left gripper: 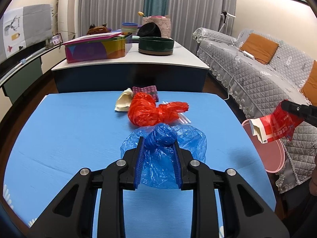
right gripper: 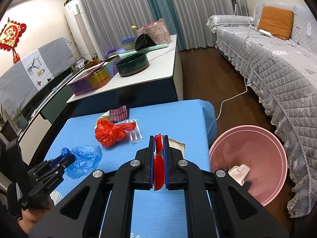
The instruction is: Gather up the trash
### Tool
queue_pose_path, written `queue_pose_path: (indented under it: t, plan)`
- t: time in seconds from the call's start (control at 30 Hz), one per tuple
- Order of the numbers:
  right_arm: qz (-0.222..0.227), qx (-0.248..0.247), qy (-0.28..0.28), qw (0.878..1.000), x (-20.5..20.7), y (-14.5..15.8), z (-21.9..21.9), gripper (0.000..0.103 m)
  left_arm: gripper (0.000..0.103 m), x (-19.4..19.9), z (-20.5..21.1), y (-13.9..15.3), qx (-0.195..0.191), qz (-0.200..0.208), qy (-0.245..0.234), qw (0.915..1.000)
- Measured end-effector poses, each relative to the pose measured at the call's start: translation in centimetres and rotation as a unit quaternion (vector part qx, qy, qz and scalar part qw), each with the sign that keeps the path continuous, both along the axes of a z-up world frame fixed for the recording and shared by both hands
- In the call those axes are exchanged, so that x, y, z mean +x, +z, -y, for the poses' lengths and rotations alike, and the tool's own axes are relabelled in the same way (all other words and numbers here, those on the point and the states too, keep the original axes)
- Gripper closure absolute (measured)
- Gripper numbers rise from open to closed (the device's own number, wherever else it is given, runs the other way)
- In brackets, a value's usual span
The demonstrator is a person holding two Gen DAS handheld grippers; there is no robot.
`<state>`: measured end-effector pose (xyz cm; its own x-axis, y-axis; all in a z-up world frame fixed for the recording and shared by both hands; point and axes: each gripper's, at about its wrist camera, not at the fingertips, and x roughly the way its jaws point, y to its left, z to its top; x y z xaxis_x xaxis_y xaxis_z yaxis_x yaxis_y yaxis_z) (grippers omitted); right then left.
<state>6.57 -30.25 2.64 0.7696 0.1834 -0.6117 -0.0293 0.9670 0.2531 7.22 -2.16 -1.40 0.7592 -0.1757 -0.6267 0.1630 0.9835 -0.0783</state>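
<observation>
A: What is counted in the left wrist view?

B: One blue plastic bag [left gripper: 164, 148], one red plastic bag [left gripper: 150, 112], one cream wrapper [left gripper: 123, 102] and one patterned packet [left gripper: 147, 91] are seen on the blue bench [left gripper: 59, 138]. The left gripper [left gripper: 158, 144] is held level; its fingers [left gripper: 139, 154] are spread around the blue bag's knot. At 3 o'clock, one red carton [left gripper: 275, 127] is carried above the pink basin [left gripper: 275, 158].

A: And the right wrist view?

B: The right gripper [right gripper: 159, 144] is tilted downward, its fingers [right gripper: 151, 154] clamped on the red carton. One pink basin [right gripper: 257, 148] is seen at 3 o'clock, with one crumpled paper [right gripper: 238, 172] inside. The left gripper [right gripper: 63, 158] is seen at 9 o'clock.
</observation>
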Motion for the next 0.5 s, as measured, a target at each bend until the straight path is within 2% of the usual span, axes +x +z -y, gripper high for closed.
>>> queue_pose_path:
  t: [0.5]
  plan:
    - [0.015, 0.006, -0.047, 0.999, -1.0, 0.8, 4.7, 0.095, 0.077, -0.4, 4.5, 0.1, -0.005, 0.004, -0.033, 0.9994]
